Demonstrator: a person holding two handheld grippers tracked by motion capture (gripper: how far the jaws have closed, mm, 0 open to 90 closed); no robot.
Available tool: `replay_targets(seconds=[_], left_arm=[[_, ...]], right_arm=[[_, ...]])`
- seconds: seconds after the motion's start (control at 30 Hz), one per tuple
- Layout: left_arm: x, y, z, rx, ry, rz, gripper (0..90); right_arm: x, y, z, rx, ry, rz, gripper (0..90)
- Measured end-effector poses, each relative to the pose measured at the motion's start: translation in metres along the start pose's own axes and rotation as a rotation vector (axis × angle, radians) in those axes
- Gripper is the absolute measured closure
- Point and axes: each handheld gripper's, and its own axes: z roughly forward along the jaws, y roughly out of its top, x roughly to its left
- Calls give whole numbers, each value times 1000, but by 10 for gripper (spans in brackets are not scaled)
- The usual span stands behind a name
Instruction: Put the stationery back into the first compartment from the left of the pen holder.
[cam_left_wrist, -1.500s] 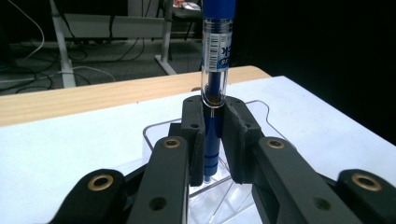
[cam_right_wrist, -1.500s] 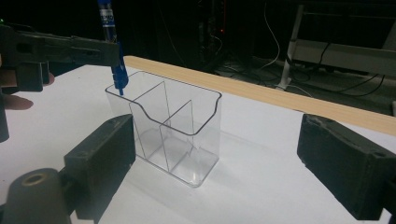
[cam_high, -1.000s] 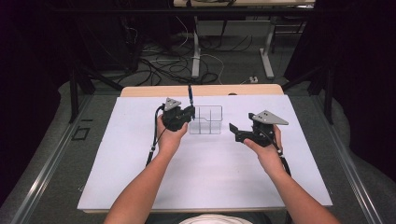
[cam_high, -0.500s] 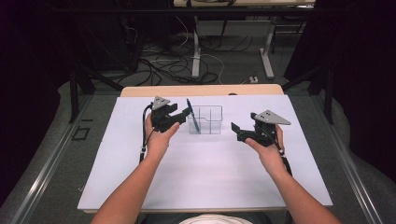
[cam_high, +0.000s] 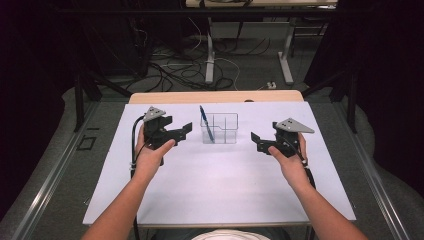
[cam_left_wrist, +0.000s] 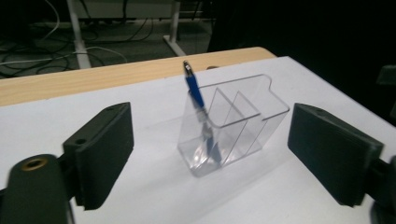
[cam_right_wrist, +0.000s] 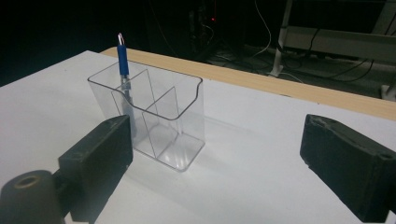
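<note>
We see a blue pen (cam_high: 206, 122) leaning in the left end compartment of the clear holder (cam_high: 222, 131), its tip blurred. Left gripper (cam_high: 184, 131) and right gripper (cam_high: 256, 139) flank it, jaws spread, empty.

Lab, floor cables (cam_high: 170, 70), dark curtains (cam_high: 35, 60), desk legs (cam_high: 287, 55)

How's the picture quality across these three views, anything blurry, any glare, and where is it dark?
High view: white table evenly lit, surroundings dark, clear organizer faint against it. Left gripper view: the near jaws are soft and out of focus, the blue pen fairly sharp, mild reflections on the organizer's base. Right gripper view: jaws blurred too, black background at upper left, soft shadow right of the organizer.
</note>
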Motion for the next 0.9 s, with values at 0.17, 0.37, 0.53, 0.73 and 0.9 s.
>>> replay_targets(seconds=[0.17, 0.37, 0.53, 0.73, 0.9], left_arm=[[10, -13, -15, -3, 16, -12, 27], [23, -32, -31, -3, 59, -30, 3], [33, -43, -41, -7, 89, -45, 3], [47, -60, -47, -15, 138, -48, 3], [56, -71, -51, -6, 172, -39, 3]], right_arm=[[-5, -4, -6, 27, -17, 4, 62], [-17, -12, -16, 64, -42, 0, 43], [-27, -21, -22, 89, -66, 9, 40], [-38, -30, -25, 89, -85, 38, 34], [-45, -38, -27, 99, -110, 45, 28]])
